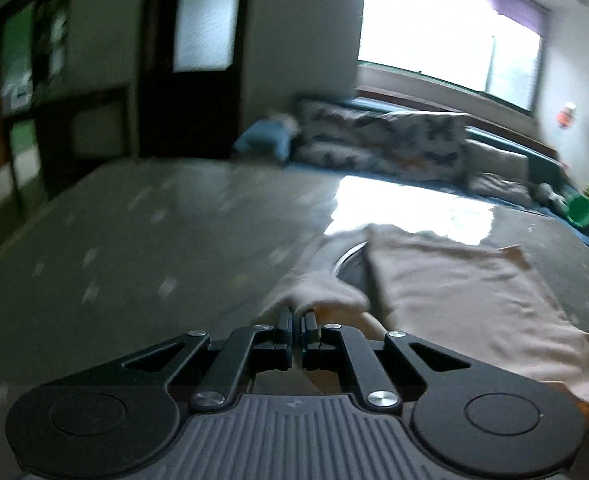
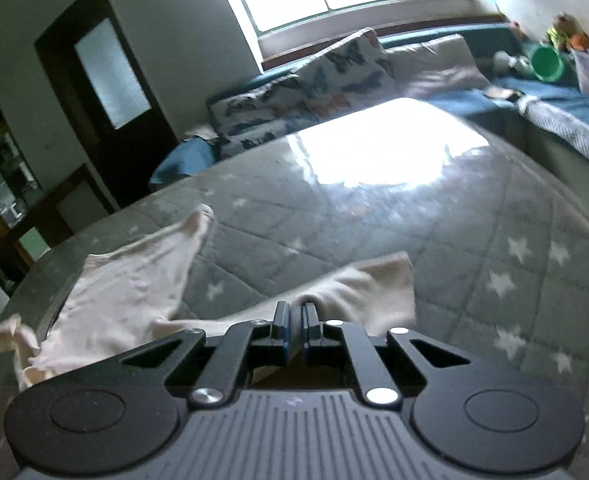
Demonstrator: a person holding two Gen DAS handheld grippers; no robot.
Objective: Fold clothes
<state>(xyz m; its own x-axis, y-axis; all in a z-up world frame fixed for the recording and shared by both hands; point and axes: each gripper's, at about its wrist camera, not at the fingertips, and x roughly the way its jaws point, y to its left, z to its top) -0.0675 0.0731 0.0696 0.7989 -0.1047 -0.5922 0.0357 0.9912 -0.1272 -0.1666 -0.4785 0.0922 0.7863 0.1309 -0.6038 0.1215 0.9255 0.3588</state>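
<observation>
While both sets of jaws pinch the cream garment (image 2: 134,292), the left gripper (image 1: 296,316) and right gripper (image 2: 296,312) hover over the star-patterned grey bed (image 2: 494,248).

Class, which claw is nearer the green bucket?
Right. The right claw, shut on the cream garment, sees the green bucket larger; from the left claw it sits far right.

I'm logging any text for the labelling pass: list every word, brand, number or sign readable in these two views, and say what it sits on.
None can be read.
Small embossed mark on the left hand-held gripper housing: a logo shape, no letters legible.
Colourful decoration on the wall beside the window: too blurred to tell whether it carries text.
Pale garment and star-print quilt: no print or label visible.
</observation>
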